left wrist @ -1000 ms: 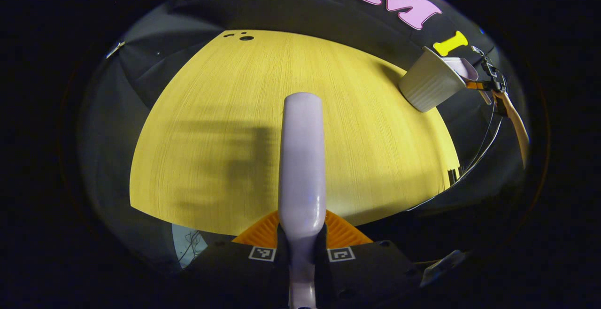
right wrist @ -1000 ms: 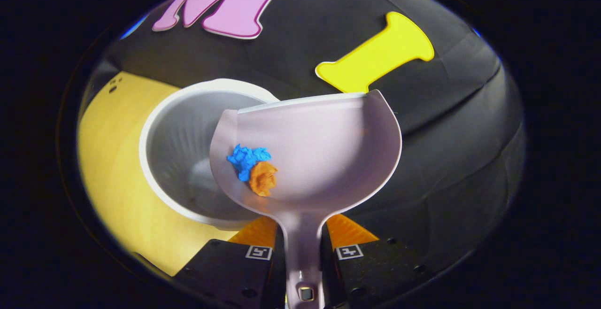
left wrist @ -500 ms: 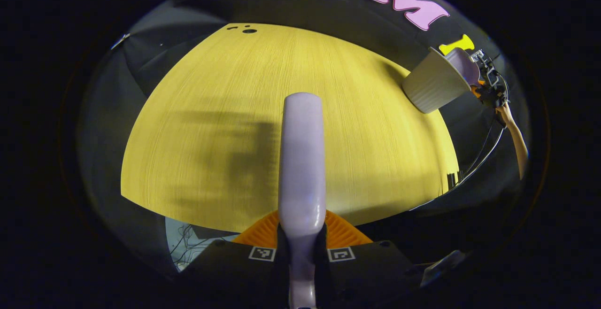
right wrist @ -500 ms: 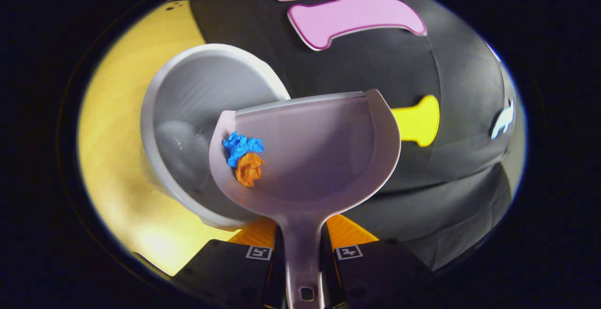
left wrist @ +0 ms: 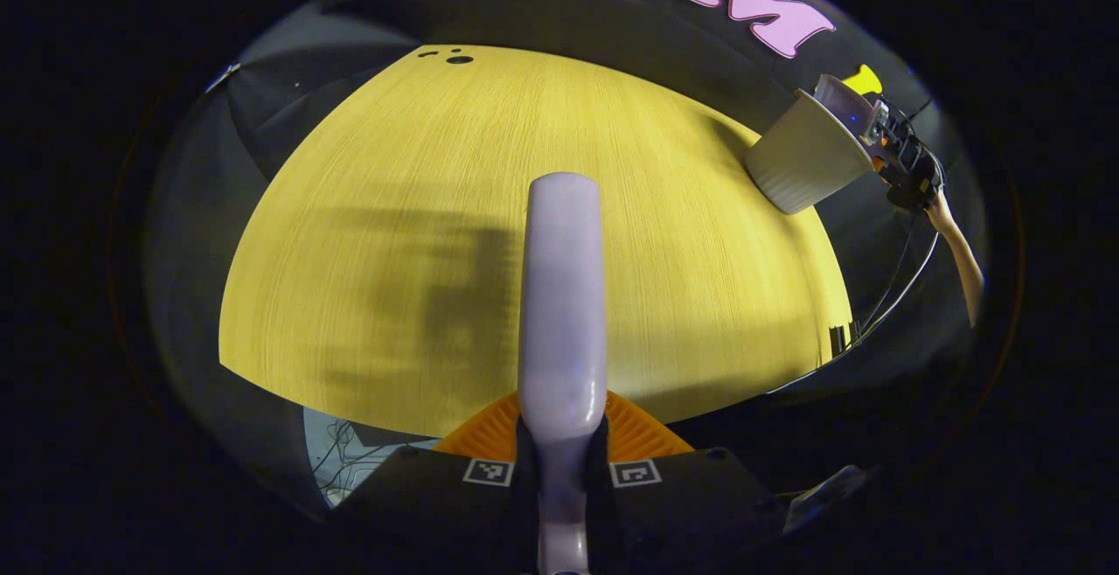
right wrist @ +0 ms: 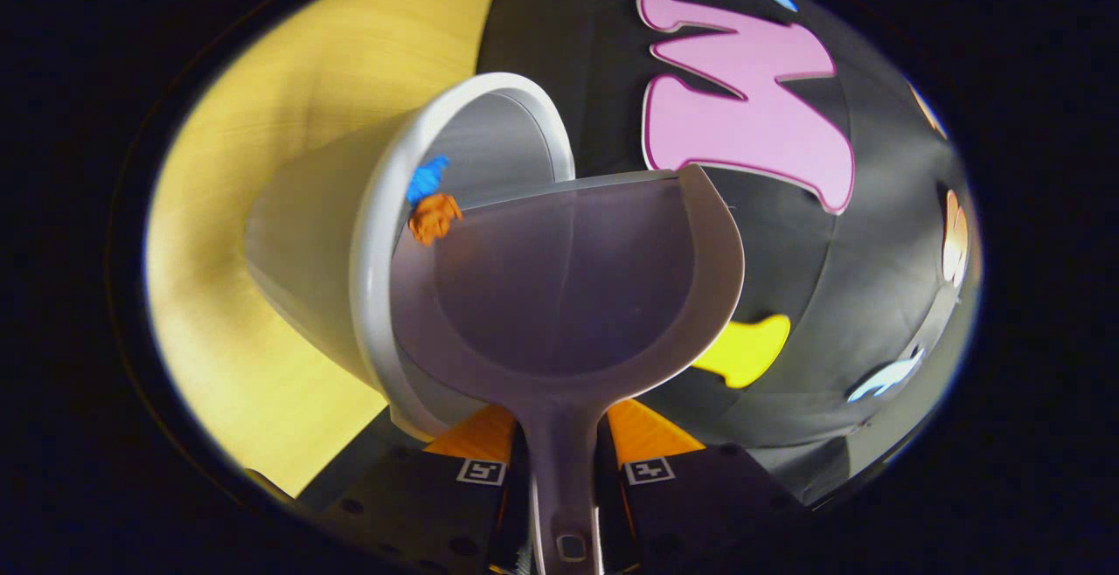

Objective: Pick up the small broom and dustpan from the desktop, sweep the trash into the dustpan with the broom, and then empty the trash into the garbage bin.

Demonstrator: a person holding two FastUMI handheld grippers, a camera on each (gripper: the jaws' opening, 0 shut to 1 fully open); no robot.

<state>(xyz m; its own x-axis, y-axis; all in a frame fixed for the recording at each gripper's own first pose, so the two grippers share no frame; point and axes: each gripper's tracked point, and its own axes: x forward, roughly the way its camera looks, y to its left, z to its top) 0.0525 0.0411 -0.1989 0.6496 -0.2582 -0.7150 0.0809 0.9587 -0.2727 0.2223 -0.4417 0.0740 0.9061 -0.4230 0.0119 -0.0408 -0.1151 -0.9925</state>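
In the right gripper view my right gripper (right wrist: 564, 461) is shut on the handle of the pale lilac dustpan (right wrist: 568, 287). The pan is rolled toward the white garbage bin (right wrist: 376, 234), and its left rim lies over the bin's mouth. A blue paper scrap (right wrist: 427, 178) and an orange scrap (right wrist: 434, 217) are off the pan, inside the bin's opening. In the left gripper view my left gripper (left wrist: 561, 453) is shut on the small broom (left wrist: 562, 295), whose lilac handle points out over the yellow desktop (left wrist: 393, 208). Far right there, the bin (left wrist: 800, 160) has the dustpan (left wrist: 846, 105) and right gripper (left wrist: 905, 169) at its rim.
A person's forearm (left wrist: 957, 252) and cables (left wrist: 892, 295) trail behind the right gripper at the desk's right edge. Small dark holes (left wrist: 458, 59) mark the desk's far corner. The bin stands at the far right edge of the desktop.
The right gripper rolled the dustpan further toward the bin. The blue and orange scraps slid off the pan's left side into the bin's mouth. The left gripper with the broom barely moved.
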